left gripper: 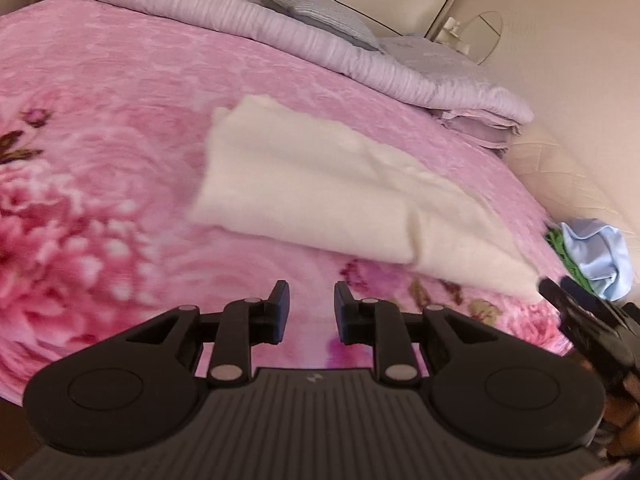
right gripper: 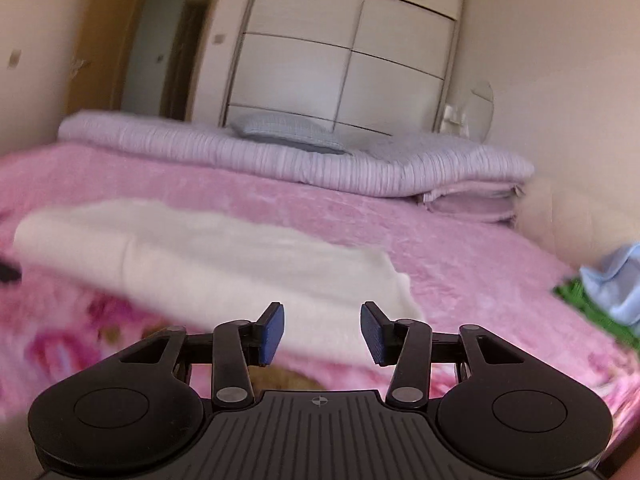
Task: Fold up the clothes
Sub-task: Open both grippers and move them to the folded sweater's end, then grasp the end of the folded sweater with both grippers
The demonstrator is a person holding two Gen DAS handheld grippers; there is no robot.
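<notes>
A cream garment (left gripper: 320, 192) lies folded into a long strip on the pink flowered blanket (left gripper: 100, 120). In the right wrist view the same cream garment (right gripper: 224, 264) stretches across the blanket (right gripper: 460, 248) just beyond the fingers. My left gripper (left gripper: 311, 312) hovers over bare blanket short of the cloth, its jaws a small way apart with nothing between them. My right gripper (right gripper: 322, 334) is open over the garment's near edge, and no cloth is pinched between its blue pads. The right gripper's dark tip also shows at the right edge of the left wrist view. Both views are motion-blurred.
A folded lilac quilt (right gripper: 280, 156) with a grey pillow (right gripper: 288, 132) lies along the bed's far side. A light blue garment (left gripper: 600, 256) and something green (right gripper: 592, 308) sit at the bed's right edge by the wall. White wardrobe doors (right gripper: 340, 48) stand behind.
</notes>
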